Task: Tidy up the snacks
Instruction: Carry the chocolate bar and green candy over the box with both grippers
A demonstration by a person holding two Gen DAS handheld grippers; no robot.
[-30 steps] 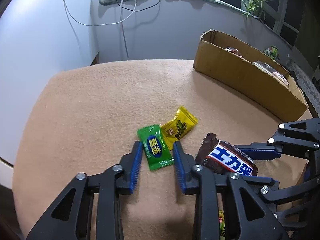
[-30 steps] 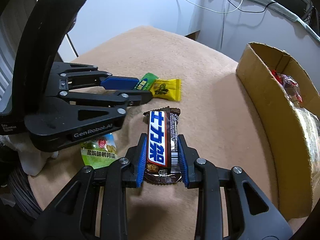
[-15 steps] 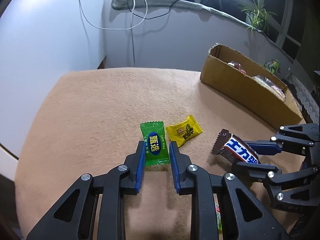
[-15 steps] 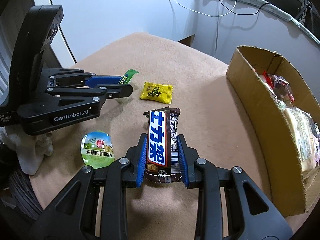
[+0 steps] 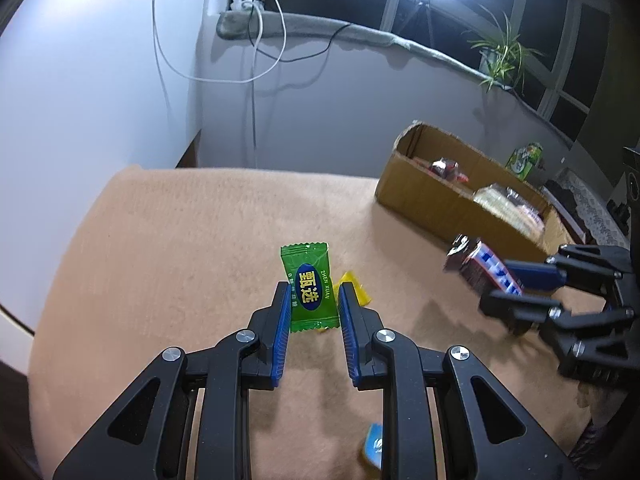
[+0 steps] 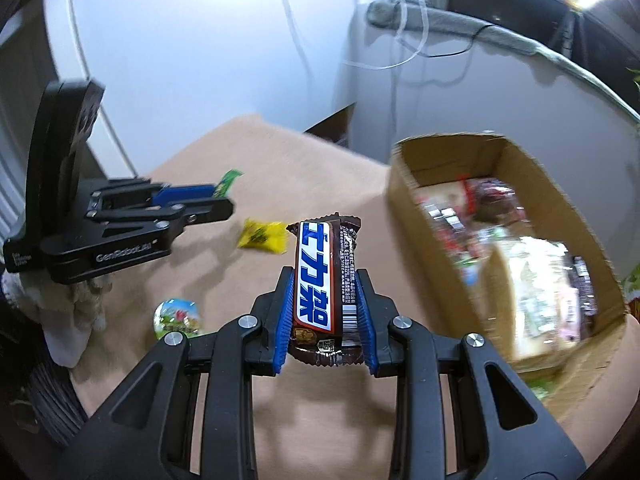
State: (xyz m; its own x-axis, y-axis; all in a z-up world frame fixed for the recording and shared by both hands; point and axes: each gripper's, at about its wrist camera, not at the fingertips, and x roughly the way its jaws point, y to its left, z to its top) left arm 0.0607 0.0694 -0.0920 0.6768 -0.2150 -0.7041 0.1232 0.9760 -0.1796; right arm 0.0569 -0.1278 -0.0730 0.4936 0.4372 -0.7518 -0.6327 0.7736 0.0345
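My left gripper [image 5: 312, 294] is shut on a green candy packet [image 5: 309, 285] and holds it above the tan table [image 5: 180, 248]. My right gripper [image 6: 325, 276] is shut on a brown and blue chocolate bar [image 6: 324, 276], lifted off the table; the bar also shows in the left wrist view [image 5: 482, 266]. A yellow candy [image 6: 262, 236] lies on the table, partly hidden behind my left fingers [image 5: 354, 286]. An open cardboard box [image 6: 408, 208] holding several snacks stands to the right, and shows in the left wrist view [image 5: 416, 192].
A round green-lidded snack cup [image 6: 178, 316] lies near the table's front left. A small blue and yellow packet [image 5: 372, 450] shows under my left gripper. A wall with hanging cables and a window ledge lies behind the table.
Both grippers have risen from the table with their snacks. The green candy has left the surface, and the chocolate bar has moved up and toward the box.
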